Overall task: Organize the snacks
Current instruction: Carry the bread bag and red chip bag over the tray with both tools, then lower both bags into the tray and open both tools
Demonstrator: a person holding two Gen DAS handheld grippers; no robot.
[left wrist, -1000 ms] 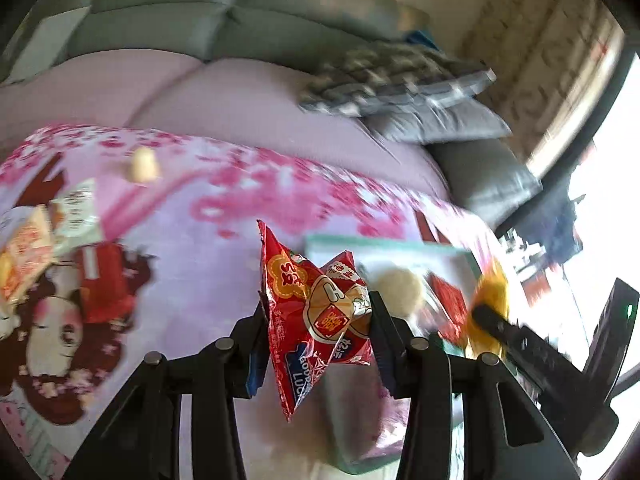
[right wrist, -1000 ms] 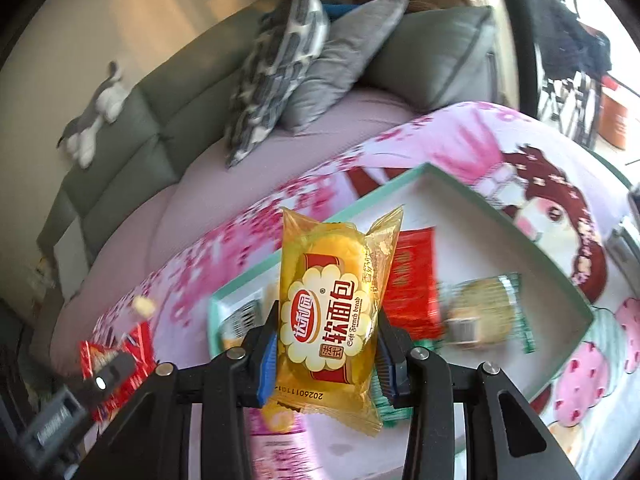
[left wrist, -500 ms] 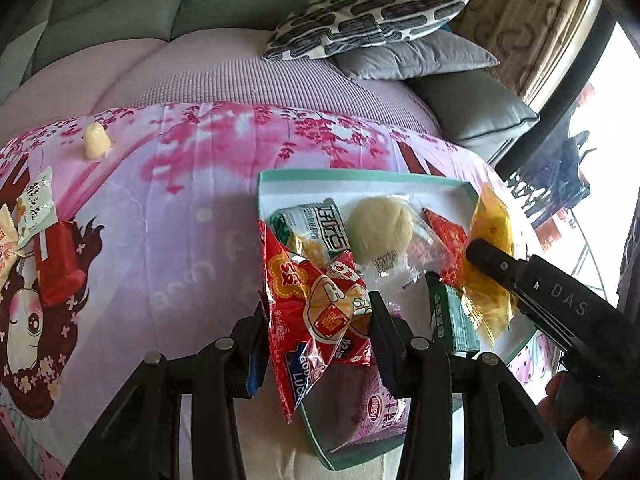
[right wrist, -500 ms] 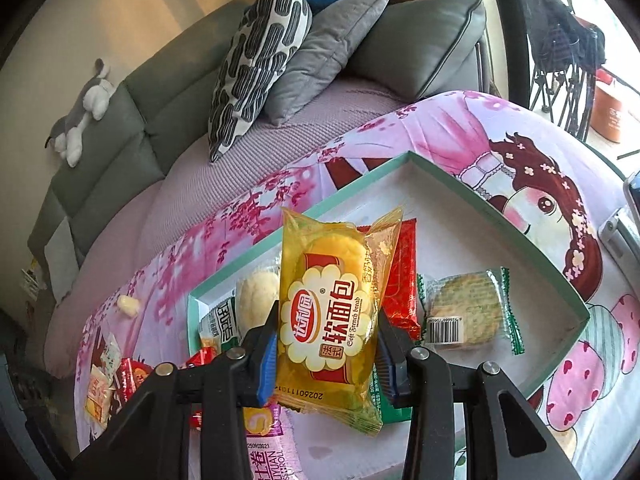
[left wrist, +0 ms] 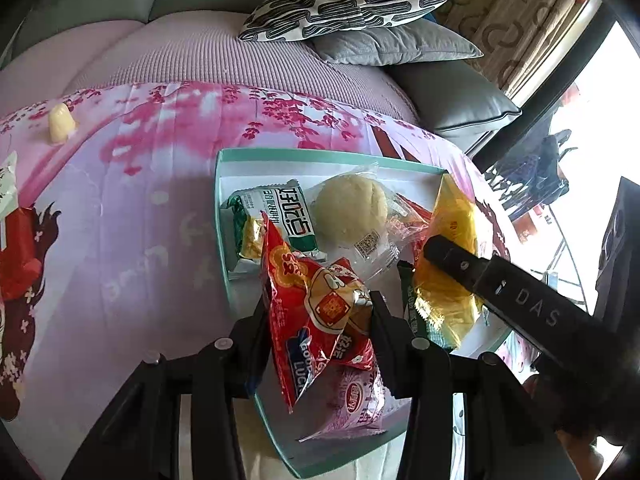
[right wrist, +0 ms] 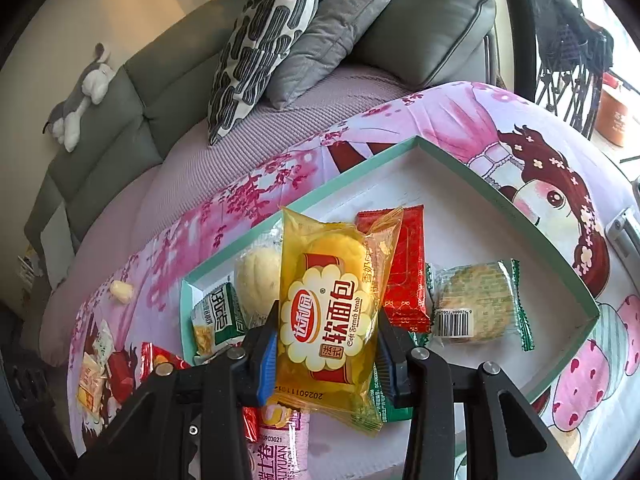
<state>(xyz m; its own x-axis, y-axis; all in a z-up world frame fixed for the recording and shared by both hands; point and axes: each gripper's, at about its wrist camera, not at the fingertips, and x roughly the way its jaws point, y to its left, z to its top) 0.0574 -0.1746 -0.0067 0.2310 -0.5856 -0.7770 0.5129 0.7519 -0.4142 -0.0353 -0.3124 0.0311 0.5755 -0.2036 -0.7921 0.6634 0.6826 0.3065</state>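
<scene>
My left gripper [left wrist: 318, 320] is shut on a crumpled red snack packet [left wrist: 316, 312] and holds it above the near edge of the teal-rimmed white tray [left wrist: 219, 200]. My right gripper [right wrist: 326, 344] is shut on a yellow soft-bread packet [right wrist: 332, 308] above the same tray [right wrist: 500, 204]; it also shows in the left wrist view [left wrist: 456, 240]. In the tray lie a green-white packet [right wrist: 216, 320], a round pale bun [right wrist: 258, 280], a red packet [right wrist: 408, 276], a round cracker in clear wrap [right wrist: 476, 306] and a pink packet [left wrist: 356, 404].
The tray rests on a pink cartoon-print blanket [left wrist: 132, 208] over a sofa. Loose snacks lie at the blanket's left [right wrist: 100, 364], and a small yellow piece [left wrist: 60, 128] sits farther back. Pillows [right wrist: 260, 48] lean on the grey backrest. A plush toy [right wrist: 80, 96] sits on top.
Both grippers moved closer over the tray with their packets held. The tray and its contents now fill more of both views.
</scene>
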